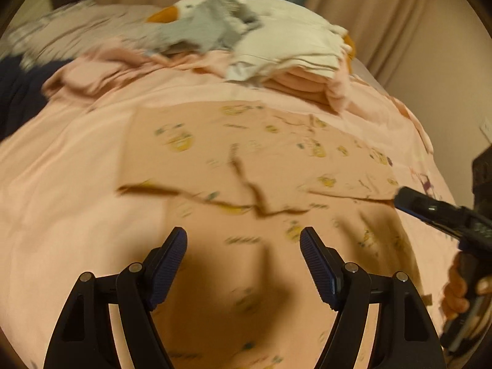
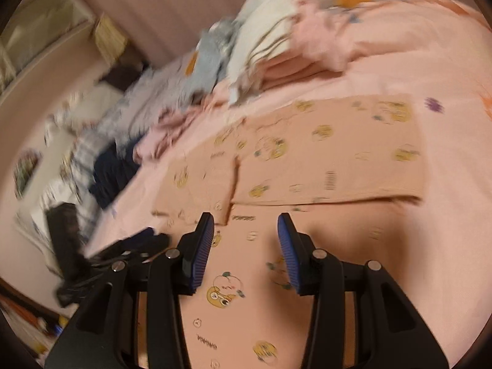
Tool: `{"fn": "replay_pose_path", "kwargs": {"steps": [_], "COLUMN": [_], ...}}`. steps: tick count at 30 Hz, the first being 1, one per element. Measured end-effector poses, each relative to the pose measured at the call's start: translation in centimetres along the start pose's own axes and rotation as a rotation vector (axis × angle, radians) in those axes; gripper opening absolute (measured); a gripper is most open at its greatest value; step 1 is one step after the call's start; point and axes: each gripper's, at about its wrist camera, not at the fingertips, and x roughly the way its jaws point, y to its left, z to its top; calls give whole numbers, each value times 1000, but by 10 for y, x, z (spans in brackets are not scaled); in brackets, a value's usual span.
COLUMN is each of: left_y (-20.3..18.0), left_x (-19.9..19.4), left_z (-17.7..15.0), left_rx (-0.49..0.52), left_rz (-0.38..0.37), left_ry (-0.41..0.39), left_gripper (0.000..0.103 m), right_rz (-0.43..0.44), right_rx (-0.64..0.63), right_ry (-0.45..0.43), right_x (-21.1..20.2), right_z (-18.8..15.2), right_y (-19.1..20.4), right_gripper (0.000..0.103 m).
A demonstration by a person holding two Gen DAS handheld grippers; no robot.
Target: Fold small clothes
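Left wrist view: the left gripper (image 1: 243,243) is held with fingers apart and empty above a peach printed garment (image 1: 255,166) spread on the pink bed (image 1: 61,215), one fold edge already laid across it. A stack of folded clothes (image 1: 295,61) is seen behind.

Right wrist view: the right gripper (image 2: 246,240) is likewise spread, gripping nothing, over the garment's cartoon print; folding is judged partway, with an unfolded heap (image 2: 147,123) left
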Motion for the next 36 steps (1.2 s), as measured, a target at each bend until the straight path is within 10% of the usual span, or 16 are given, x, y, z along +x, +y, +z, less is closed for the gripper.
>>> {"fn": "replay_pose_path", "kwargs": {"steps": [13,20,30,36], "left_y": [62,70,73,74], "left_x": [-30,-32,-29,-29], "left_z": [-22,-26,-30,-28], "left_rx": [-138,-163,-168,-184], "left_rz": [1,-24,-19,-18], "left_ry": [-33,-42,-32,-37], "left_gripper": [75,75,75,75], "right_rz": [-156,-200,83,91], "right_rx": [-376,-340,258,116], "right_ry": [233,214,-10,19], "right_x": [137,130,56,61], "right_z": [11,15,22,20], "right_y": [95,81,-45,-7], "right_gripper": [39,5,14,44]}}
